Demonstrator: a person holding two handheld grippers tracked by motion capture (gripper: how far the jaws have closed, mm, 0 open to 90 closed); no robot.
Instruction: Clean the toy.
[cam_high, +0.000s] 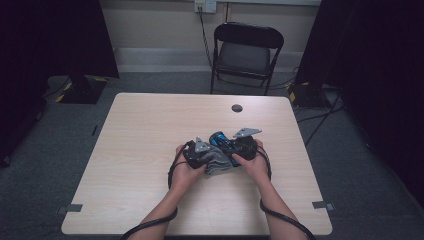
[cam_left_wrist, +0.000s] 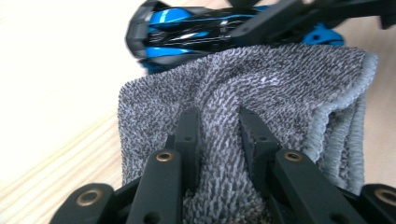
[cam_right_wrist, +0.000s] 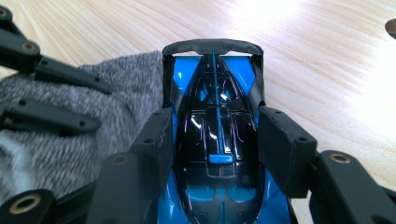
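Grey terry cloth (cam_left_wrist: 261, 88) pinched in a ridge by the left gripper (cam_left_wrist: 219, 135), blue-and-black toy car (cam_right_wrist: 217, 140) clamped across its sides by the right gripper (cam_right_wrist: 217, 144), long axis lined up with those jaws, spoiler end pointed away, both held mid-table (cam_high: 150, 130), cloth touching the car's side.

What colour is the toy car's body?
Glossy black and bright blue toy car, with a black rear wing; clearest in the right gripper view.

No legible txt, labels, brands or nos. anywhere.
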